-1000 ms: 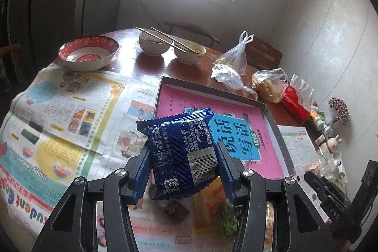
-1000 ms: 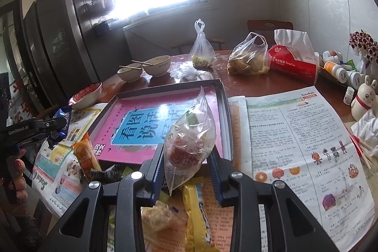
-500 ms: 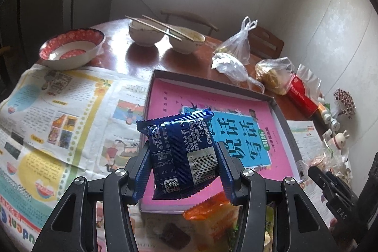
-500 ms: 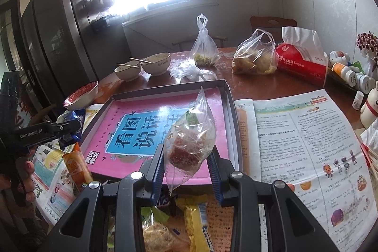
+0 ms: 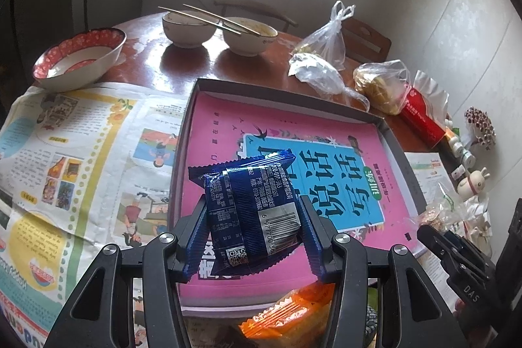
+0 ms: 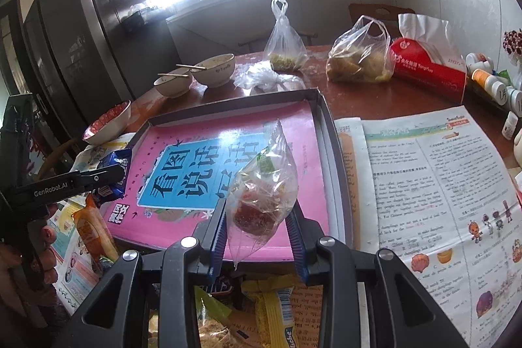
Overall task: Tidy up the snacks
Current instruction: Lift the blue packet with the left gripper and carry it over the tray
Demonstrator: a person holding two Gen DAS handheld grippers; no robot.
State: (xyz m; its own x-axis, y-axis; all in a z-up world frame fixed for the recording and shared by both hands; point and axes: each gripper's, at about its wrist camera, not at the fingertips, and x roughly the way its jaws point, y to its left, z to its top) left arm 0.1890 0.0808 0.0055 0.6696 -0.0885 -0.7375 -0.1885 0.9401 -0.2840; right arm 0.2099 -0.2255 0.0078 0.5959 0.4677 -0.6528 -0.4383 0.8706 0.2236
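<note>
My left gripper (image 5: 253, 224) is shut on a dark blue snack packet (image 5: 249, 214) and holds it above the near left part of a dark shallow box (image 5: 375, 116) lined with a pink and blue book cover. My right gripper (image 6: 257, 229) is shut on a clear bag with a red snack (image 6: 261, 194), held above the box's near edge (image 6: 329, 119). In the right wrist view the left gripper (image 6: 101, 176) with the blue packet (image 6: 114, 173) is at the left. An orange packet (image 5: 293, 315) and a yellow packet (image 6: 275, 312) lie on the table below the grippers.
A red-patterned bowl (image 5: 78, 57) and two bowls with chopsticks (image 5: 218, 28) stand at the back. Plastic bags of food (image 6: 359, 57), a red tissue pack (image 6: 427, 67) and small bottles (image 6: 489, 83) stand at the back right. Newspapers (image 5: 65, 152) cover the table on both sides.
Both grippers have moved forward over the near part of the box, each still holding its snack. The loose packets have dropped toward the bottom of the views.
</note>
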